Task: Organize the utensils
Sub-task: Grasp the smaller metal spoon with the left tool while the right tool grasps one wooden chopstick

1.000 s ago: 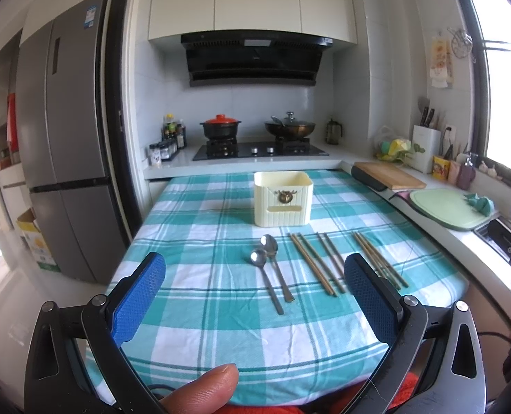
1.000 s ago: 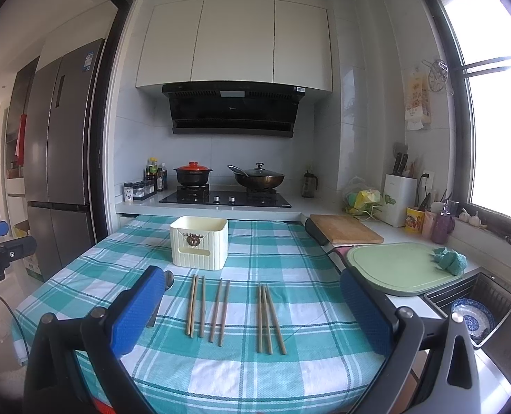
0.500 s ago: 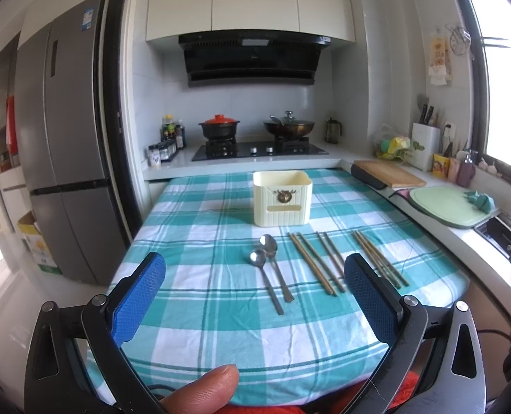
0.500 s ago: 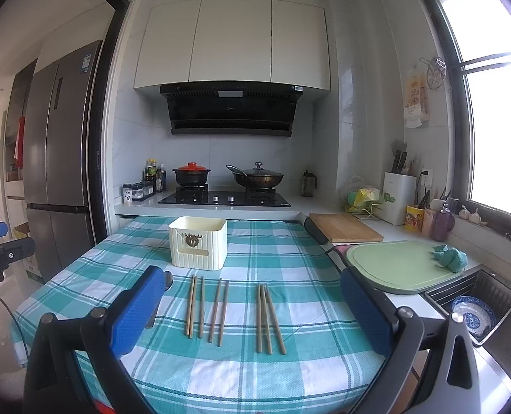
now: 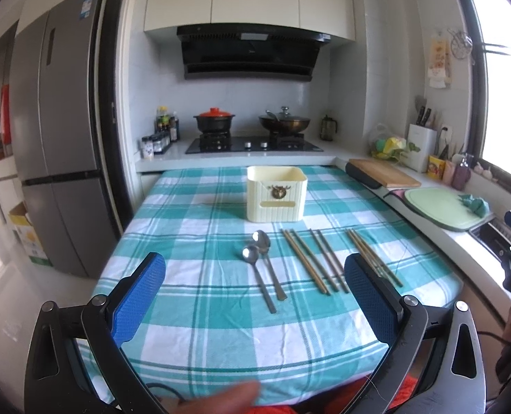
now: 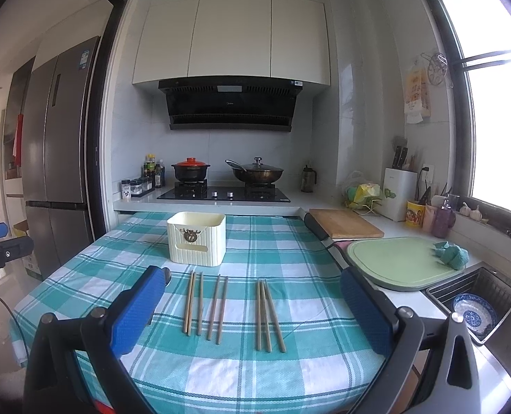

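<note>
Chopsticks (image 6: 217,307) and spoons (image 5: 262,262) sit in rows on the counter (image 5: 200,327), at 6 o'clock from the bin (image 5: 277,194). Both your tongs (image 5: 253,302) (image 6: 252,310) hang released, probably lining up a grab.

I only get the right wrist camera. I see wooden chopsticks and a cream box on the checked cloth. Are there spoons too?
Observer: Yes, two silver metal spoons lie left of the wooden chopsticks, hidden by a pad of the right tool.
Operator: Which way do they point?
Observer: Bowls toward the cream plastic box, handles toward us.
Operator: Is the left tool holding anything?
Observer: No, it is open and empty.
</note>
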{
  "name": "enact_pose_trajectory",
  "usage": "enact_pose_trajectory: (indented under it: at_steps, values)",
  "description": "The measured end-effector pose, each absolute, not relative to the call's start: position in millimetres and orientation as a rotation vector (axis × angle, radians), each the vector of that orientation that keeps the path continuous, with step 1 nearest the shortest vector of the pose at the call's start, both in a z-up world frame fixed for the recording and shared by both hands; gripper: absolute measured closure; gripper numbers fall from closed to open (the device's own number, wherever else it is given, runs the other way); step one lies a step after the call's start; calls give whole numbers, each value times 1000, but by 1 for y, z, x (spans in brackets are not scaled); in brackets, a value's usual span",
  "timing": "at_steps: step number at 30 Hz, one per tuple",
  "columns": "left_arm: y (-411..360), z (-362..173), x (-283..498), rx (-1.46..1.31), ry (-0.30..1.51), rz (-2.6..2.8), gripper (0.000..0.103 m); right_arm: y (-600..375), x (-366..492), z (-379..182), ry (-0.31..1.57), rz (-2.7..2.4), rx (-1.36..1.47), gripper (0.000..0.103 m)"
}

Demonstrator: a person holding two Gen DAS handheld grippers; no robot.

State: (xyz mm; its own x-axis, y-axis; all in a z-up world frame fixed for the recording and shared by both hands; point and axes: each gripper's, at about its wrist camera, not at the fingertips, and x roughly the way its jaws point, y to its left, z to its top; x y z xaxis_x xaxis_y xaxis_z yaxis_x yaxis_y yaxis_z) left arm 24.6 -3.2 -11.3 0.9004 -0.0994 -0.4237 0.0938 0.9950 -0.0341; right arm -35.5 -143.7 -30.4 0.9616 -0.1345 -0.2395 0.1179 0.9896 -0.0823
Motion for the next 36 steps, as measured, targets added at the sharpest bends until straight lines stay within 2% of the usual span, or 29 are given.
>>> enact_pose_trajectory:
  at_steps: [22,36]
  values:
    - [0,-59,105,-28,630,-74,0,-170,25,-64,381,-133,-34,0]
    - [13,-133,211,-73,853,-15,0,-221,93,-106,584,-189,-43,0]
